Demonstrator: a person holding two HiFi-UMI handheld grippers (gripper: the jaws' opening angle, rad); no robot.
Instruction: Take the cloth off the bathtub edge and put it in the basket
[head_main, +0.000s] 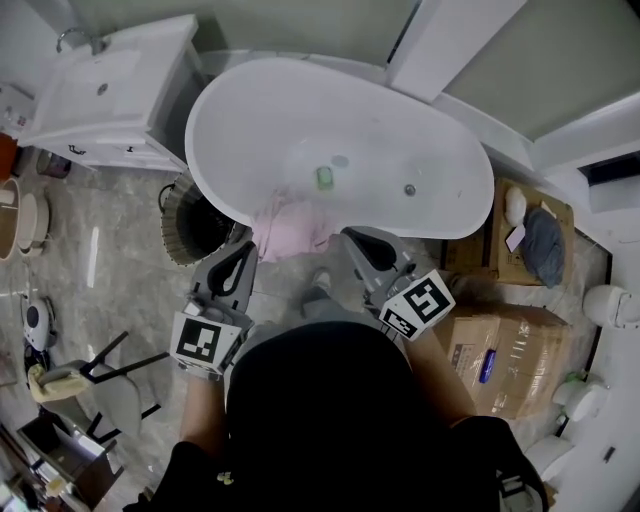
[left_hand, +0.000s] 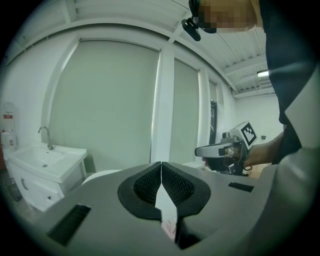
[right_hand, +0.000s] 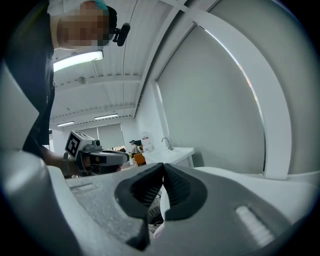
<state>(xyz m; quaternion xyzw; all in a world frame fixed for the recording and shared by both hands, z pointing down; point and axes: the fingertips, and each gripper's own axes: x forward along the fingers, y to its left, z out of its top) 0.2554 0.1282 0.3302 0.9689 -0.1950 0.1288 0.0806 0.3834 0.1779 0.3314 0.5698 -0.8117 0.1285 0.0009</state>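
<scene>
A pink cloth (head_main: 290, 228) hangs over the near edge of the white bathtub (head_main: 420, 130). A round wicker basket (head_main: 178, 243) stands on the floor just left of it, under the tub's rim. My left gripper (head_main: 246, 250) (left_hand: 161, 165) is shut and empty, its tip close to the cloth's lower left corner. My right gripper (head_main: 350, 237) (right_hand: 163, 166) is also shut and empty, just right of the cloth. A sliver of pink shows below the left jaws. Each gripper view shows the other gripper held level beside it.
A white sink cabinet (head_main: 100, 90) stands left of the tub. Cardboard boxes (head_main: 500, 350) sit at the right, one with a dark cloth (head_main: 545, 245) on top. A small green thing (head_main: 324, 177) lies in the tub. A chair (head_main: 90, 375) is at the lower left.
</scene>
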